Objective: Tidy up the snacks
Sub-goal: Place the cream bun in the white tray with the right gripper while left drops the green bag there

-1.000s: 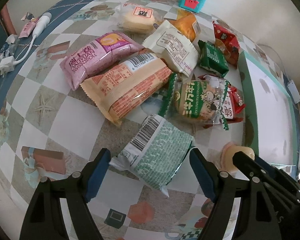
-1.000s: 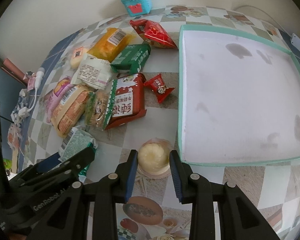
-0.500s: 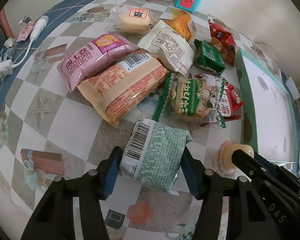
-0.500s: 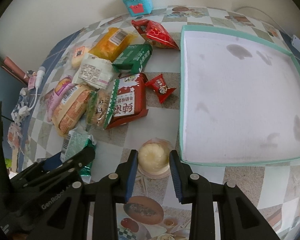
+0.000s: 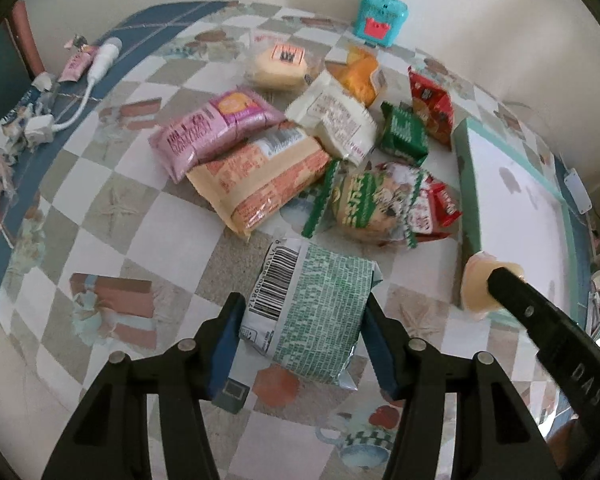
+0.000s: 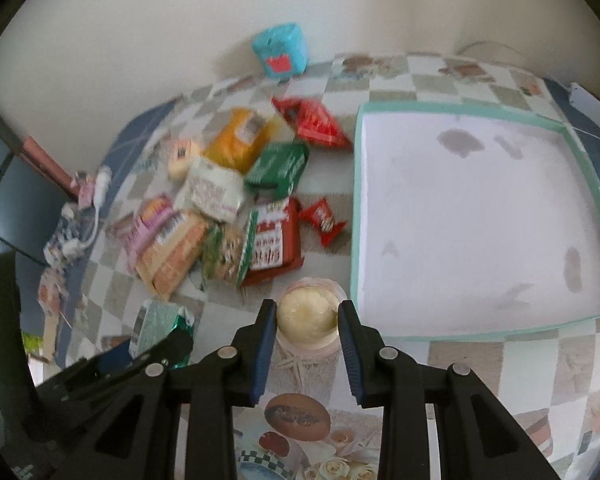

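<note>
Left wrist view: the left gripper has both blue-padded fingers pressed against the sides of the green-and-white snack packet, barcode end facing away. The packet appears raised off the checked tablecloth, though the angle leaves that uncertain. Beyond it lies the snack pile: an orange packet, a pink packet, a cream packet and a green-trimmed packet. The teal-rimmed tray stands to the right.

Right wrist view: the right gripper pinches a pale yellow jelly cup, one finger on each side. The cup sits just beside the tray's near-left corner, outside it. The frame is blurred. The left gripper and its green packet show at lower left.
</note>
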{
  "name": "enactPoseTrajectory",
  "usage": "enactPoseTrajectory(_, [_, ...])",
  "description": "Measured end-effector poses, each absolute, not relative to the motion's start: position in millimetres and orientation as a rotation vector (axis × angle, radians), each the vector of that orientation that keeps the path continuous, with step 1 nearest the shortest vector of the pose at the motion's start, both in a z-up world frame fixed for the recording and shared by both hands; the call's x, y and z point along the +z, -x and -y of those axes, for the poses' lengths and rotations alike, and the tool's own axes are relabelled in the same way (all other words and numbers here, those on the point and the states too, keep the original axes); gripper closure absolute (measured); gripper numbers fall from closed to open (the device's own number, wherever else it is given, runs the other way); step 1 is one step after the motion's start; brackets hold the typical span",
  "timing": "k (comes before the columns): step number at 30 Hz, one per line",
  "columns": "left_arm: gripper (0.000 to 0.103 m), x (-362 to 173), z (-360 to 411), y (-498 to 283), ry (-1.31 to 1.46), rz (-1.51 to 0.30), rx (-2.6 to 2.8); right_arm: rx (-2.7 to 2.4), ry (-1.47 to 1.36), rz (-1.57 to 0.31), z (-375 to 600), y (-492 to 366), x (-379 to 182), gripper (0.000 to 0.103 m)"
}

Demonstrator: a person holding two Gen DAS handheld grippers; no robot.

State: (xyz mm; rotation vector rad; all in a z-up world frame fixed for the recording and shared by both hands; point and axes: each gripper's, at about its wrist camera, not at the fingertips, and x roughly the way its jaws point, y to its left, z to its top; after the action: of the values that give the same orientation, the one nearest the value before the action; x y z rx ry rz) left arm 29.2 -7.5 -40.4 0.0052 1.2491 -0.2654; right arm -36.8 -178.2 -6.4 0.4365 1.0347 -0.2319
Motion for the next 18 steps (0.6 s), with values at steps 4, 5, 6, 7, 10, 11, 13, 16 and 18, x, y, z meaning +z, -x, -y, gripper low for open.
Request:
enactPoseTrajectory(4, [0.044, -19.9, 17.5, -30.2, -0.012, -1.231, -0.265, -0.350, -0.449, -1.014, 200.2, 39.5, 6.2, 0.069])
enactPoseTrajectory(5, [0.044, -13.5, 25.5, -32.7, -0.016, -1.226, -0.269, -0.383, -0.466, -1.013, 208.9, 39.3, 7.9, 0.069])
enactPoseTrajectory(6, [0.044, -10.4, 29.5, -34.3, -0.017, -1.223, -0.272, -0.402, -0.483, -1.012, 216.1, 38.5, 8.2, 0.069])
enactPoseTrajectory(7, [0.044, -5.4, 37.3, -36.0, -0.019, -1.216, -0.279, -0.426, -0.507, -1.010, 224.9, 37.9, 8.3, 0.069])
enactPoseTrajectory(10, [0.044, 7.4, 68.6, -45.1, -0.005, -1.205, -0.311, -0.517, -0.548, -1.000, 251.3, 39.4, 8.7, 0.069])
enactPoseTrajectory(11, [0.044, 9.7, 76.7, -47.0, 0.002, -1.203, -0.319, -0.556, -0.564, -0.993, 262.7, 39.8, 8.7, 0.069])
enactPoseTrajectory(13, [0.044, 13.5, 94.3, -51.2, 0.014, -1.200, -0.332, -0.608, -0.583, -0.985, 280.0, 41.0, 7.8, 0.069])
enactPoseTrajectory(16, [0.044, 11.5, 121.8, -59.6, 0.038, -1.212, -0.353, -0.690, -0.592, -0.976, 306.3, 41.9, 4.2, 0.069])
enactPoseTrajectory(18, [0.044, 6.5, 141.2, -63.8, 0.045, -1.216, -0.375, -0.737, -0.587, -0.979, 322.4, 45.2, 1.6, 0.069])
